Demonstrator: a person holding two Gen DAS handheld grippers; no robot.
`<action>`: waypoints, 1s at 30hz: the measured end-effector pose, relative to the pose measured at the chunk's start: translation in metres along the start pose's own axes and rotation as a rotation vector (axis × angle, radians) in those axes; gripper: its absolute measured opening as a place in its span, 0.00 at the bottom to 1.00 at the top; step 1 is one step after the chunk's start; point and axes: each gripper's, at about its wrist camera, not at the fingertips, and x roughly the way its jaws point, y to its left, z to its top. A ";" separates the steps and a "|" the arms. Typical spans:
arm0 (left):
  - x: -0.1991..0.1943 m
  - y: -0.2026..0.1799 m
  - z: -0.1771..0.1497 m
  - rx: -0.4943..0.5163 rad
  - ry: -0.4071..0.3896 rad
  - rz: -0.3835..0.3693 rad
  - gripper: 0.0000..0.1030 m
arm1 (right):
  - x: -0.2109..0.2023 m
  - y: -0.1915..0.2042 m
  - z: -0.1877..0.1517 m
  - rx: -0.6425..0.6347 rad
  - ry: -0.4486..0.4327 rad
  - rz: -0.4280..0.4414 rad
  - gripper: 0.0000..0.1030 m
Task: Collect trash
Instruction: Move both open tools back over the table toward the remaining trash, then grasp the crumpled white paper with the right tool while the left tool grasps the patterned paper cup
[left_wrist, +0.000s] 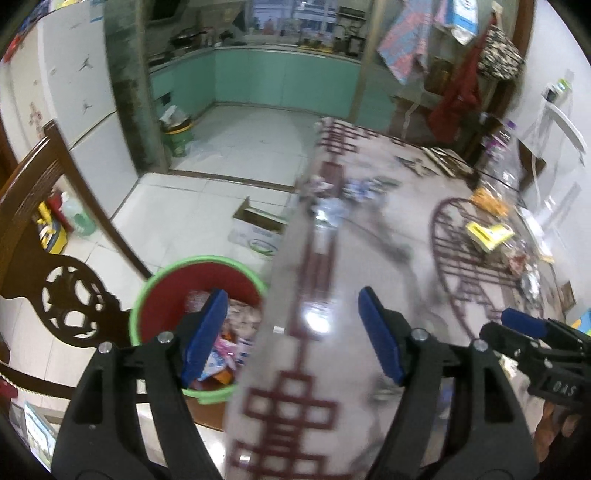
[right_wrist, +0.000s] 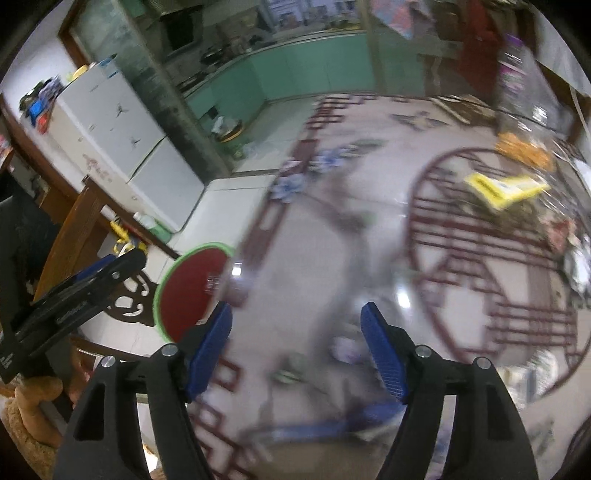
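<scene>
Green-rimmed red bin (left_wrist: 159, 295) sits left of the table (left_wrist: 332, 280), wrappers inside. My left gripper (left_wrist: 291, 334) and right gripper (right_wrist: 297, 349) gape wide, empty. Yellow packet (right_wrist: 502, 186) lies far right.

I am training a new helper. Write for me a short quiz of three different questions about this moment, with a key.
1. True or false: the left gripper holds a wrapper.
2. Where is the red bin with the green rim? A) on the table B) on the floor beside the table C) on the chair
3. Fill in: the bin already contains ____.

Key: 1 false, both grippers are open and empty. 2 B. 3 trash.
</scene>
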 end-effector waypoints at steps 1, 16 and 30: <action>0.000 -0.014 -0.003 0.012 0.003 -0.013 0.69 | -0.006 -0.017 -0.003 0.019 -0.002 -0.010 0.68; 0.006 -0.184 -0.049 0.197 0.070 -0.180 0.81 | -0.066 -0.299 0.001 0.282 -0.070 -0.380 0.70; 0.066 -0.332 -0.078 0.569 0.234 -0.383 0.87 | 0.001 -0.383 0.021 0.354 0.053 -0.256 0.69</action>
